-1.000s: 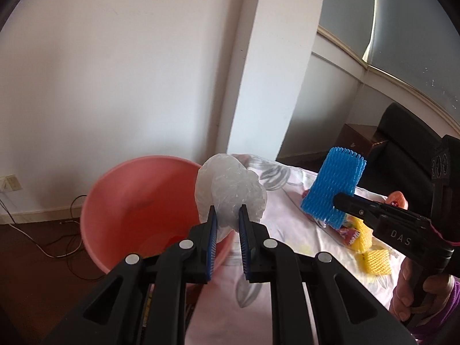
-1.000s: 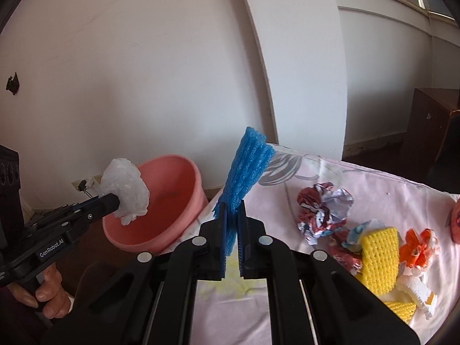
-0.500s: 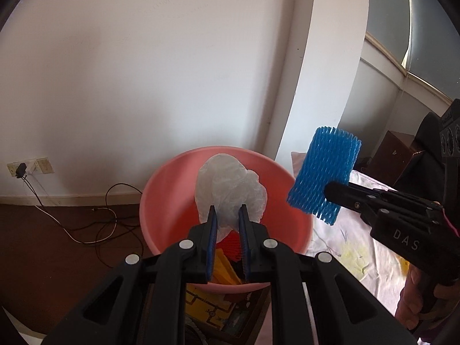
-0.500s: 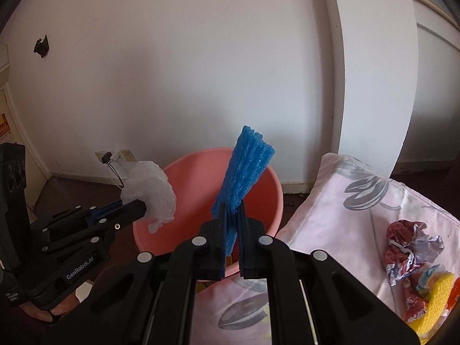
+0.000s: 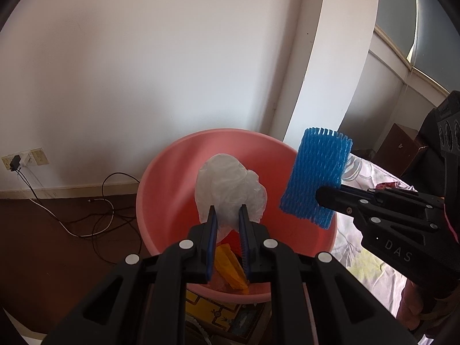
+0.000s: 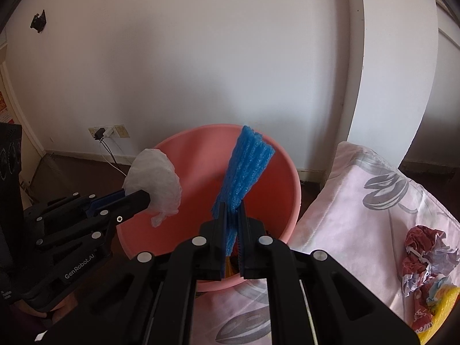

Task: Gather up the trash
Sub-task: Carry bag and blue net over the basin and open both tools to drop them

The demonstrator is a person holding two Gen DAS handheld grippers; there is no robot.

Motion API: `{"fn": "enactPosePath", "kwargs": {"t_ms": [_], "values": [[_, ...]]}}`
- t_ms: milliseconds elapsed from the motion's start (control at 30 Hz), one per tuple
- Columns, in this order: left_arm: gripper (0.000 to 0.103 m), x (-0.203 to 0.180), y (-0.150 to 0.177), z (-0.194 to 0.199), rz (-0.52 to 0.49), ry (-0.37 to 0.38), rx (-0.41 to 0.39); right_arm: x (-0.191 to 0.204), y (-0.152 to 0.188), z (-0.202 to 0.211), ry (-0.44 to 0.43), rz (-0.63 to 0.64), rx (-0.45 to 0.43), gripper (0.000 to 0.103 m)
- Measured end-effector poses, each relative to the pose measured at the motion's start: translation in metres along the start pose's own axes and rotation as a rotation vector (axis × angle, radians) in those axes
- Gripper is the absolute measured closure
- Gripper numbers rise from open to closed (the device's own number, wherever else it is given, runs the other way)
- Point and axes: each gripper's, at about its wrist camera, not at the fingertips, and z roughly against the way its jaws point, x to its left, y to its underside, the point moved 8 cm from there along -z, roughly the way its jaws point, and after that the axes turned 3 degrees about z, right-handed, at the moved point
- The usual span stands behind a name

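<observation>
soft daylight enters from the right and fades leftward across the plain white wall (image 5: 143,72). heavy fisheye bending with black vignetted corners in both views. colours look slightly washed, edges softly blurred, no harsh glare.

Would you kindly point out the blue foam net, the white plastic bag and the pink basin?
blue foam net (image 5: 316,175), left wrist view, middle of its mesh face.
white plastic bag (image 5: 230,191), left wrist view, crumpled centre.
pink basin (image 6: 283,172), right wrist view, inner wall.

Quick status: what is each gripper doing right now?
Left gripper: closed on the white plastic wad, held over the pink basin.
Right gripper: closed on the blue foam net, also over the basin.
</observation>
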Motion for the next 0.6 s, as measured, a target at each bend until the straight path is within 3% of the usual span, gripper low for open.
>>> {"fn": "enactPosePath", "kwargs": {"t_ms": [600], "values": [[0.089,0.010,0.003,-0.039,0.004,0.038,0.042,0.005,0.008,-0.040,-0.029,0.065,0.089,0.096]]}}
